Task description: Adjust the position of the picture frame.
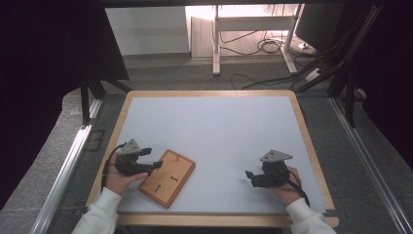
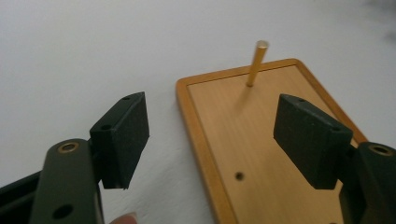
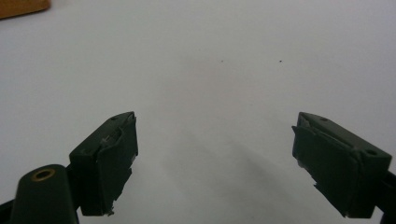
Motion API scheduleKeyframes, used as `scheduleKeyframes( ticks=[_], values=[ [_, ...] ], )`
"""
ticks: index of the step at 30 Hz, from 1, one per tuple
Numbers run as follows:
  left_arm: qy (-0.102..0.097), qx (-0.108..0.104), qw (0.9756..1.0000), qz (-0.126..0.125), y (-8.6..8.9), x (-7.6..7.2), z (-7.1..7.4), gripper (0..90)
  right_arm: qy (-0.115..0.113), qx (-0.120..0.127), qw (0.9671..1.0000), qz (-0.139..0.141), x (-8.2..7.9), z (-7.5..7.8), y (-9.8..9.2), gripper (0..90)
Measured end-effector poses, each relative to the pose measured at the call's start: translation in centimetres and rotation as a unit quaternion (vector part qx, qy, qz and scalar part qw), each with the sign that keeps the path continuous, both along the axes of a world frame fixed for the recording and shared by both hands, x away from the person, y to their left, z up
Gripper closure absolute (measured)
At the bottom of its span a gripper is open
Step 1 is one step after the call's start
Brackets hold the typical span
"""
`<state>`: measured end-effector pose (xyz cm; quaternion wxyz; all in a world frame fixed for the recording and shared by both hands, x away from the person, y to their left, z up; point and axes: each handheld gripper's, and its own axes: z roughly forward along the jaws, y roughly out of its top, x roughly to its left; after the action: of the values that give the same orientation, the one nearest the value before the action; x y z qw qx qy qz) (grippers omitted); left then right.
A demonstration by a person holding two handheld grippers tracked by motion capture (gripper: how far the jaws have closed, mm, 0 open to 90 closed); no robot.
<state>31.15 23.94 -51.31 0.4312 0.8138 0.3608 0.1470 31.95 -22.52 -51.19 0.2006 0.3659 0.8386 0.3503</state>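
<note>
So we count one wooden board (image 1: pixel 167 177) on the desk (image 1: pixel 219 126), sitting around 7 o'clock near the front edge. It has one brass peg (image 2: pixel 256 63) standing up from it, plus a few small holes. No labels or writing we can read anywhere. We've got two grippers: the left hand-held gripper (image 1: pixel 155 165) is spread wide over the board's edge, gripping nothing. The right hand-held gripper (image 1: pixel 249 177) is at 5 o'clock, jaws apart too, over bare desk.

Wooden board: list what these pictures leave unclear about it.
- Wooden board: near end cut off by the bottom edge of the left gripper view, partly behind the left gripper.
- Peg: too small to make out in the high view.
- Right gripper view: the board's corner, cut by the frame.
</note>
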Motion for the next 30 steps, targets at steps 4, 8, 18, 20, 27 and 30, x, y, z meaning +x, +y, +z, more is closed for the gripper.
scheduleKeyframes(
  ticks=[4, 8, 18, 20, 27, 30],
  values=[
    [0.001, 0.015, 0.9995, -0.027, -1.0, 0.1, 0.0, 33.5, 0.000, -0.003, 1.0000, 0.000, 0.0, -0.1, -0.1, 14.3],
    [0.008, 0.014, 0.9987, -0.049, -1.9, 0.6, 0.2, 43.8, 0.001, -0.004, 1.0000, 0.001, 0.1, -0.1, -0.1, 14.2],
    [0.016, 0.028, 0.9972, -0.068, -4.1, 2.1, 0.0, 53.7, 0.003, -0.010, 0.9999, -0.001, 0.2, -0.3, 0.0, 14.1],
    [0.017, 0.032, 0.9970, -0.068, -4.4, 2.4, -0.1, 55.0, 0.003, -0.010, 0.9999, -0.001, 0.2, -0.4, 0.0, 14.1],
    [0.019, 0.039, 0.9968, -0.067, -5.6, 3.5, -0.5, 67.8, 0.003, -0.012, 0.9999, -0.001, 0.2, -0.4, 0.0, 14.1],
    [0.021, 0.046, 0.9965, -0.067, -5.9, 3.6, -0.7, 73.1, 0.006, -0.013, 0.9999, -0.001, 0.2, -0.5, 0.0, 14.0]
  ],
)
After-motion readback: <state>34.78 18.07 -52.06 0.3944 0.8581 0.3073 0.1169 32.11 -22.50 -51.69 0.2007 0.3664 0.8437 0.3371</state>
